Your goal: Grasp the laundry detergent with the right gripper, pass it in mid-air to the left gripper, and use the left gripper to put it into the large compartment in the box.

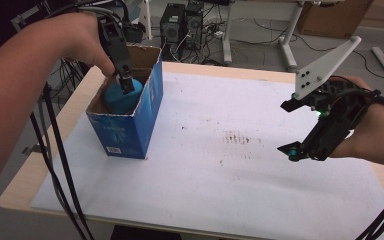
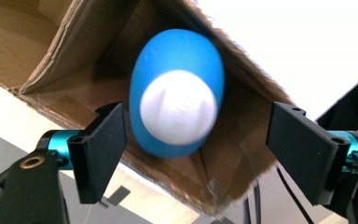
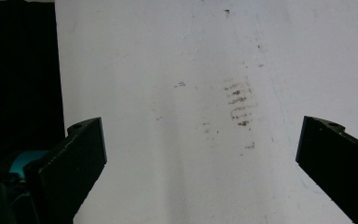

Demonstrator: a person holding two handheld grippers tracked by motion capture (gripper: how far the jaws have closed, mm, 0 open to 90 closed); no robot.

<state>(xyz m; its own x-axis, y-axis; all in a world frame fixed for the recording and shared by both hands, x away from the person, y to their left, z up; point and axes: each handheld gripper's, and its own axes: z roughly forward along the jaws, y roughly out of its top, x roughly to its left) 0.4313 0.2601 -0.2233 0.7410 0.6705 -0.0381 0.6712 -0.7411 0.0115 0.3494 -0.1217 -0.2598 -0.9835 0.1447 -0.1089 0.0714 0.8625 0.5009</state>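
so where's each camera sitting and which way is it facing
high view: fixed above the person's side, looking forward and down on the table; both forearms show, the left hand-held gripper over the box, the right hand-held gripper open over the sheet.
left gripper view: on the left hand-held gripper, looking down into the box at the blue bottle; open jaws show.
right gripper view: on the right hand-held gripper, facing the sheet; open jaws show.
shared: high and left views both show box and bottle.

Black fingers (image 3: pixel 77 161), teal hubs, black cables
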